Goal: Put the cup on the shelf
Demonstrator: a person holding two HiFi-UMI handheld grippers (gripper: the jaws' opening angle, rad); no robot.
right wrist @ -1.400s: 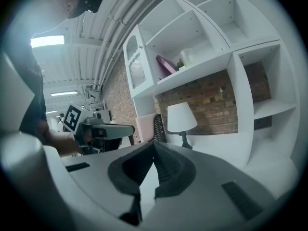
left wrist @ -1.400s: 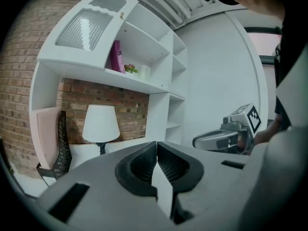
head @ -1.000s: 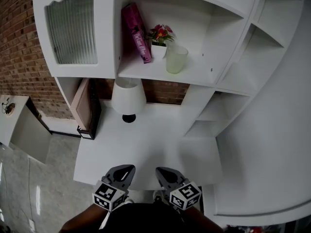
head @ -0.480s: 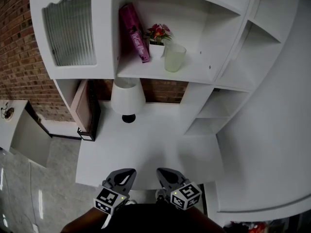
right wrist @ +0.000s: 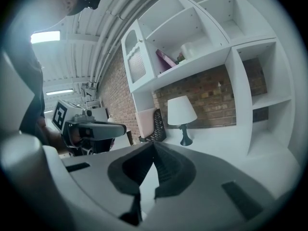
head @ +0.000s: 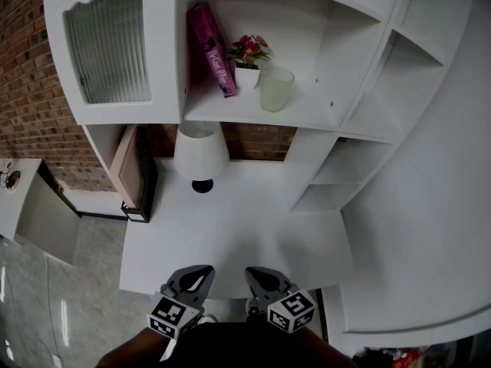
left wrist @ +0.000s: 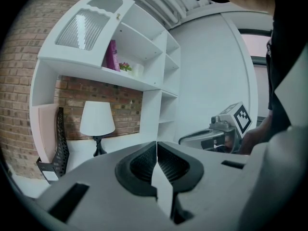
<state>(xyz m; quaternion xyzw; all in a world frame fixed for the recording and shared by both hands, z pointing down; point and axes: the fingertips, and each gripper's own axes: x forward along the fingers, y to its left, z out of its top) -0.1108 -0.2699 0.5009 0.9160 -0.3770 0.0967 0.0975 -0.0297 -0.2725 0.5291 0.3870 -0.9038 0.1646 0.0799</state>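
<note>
A pale green cup [head: 276, 88] stands upright on the white shelf [head: 253, 114], just right of a small potted flower [head: 248, 56] and a pink book [head: 210, 50]. The same cup [left wrist: 137, 70] shows small in the left gripper view, and the cup [right wrist: 187, 50] in the right gripper view. Both grippers hang low at the desk's near edge, far from the cup. My left gripper [head: 196, 273] is shut with nothing in it. My right gripper [head: 256, 274] is also shut and empty; it appears as the right gripper [left wrist: 185, 139] beside the left one.
A white lamp [head: 201, 154] stands on the white desk [head: 253, 236] under the shelf. A black mesh rack with a pink board [head: 138, 171] leans at the desk's left. Open cubbies [head: 330, 176] rise on the right. A brick wall [head: 31, 83] lies to the left.
The view has shifted slightly, so the shelf sits a little higher in frame. Both grippers stay low and shut near the desk's edge; the cup has not moved.
</note>
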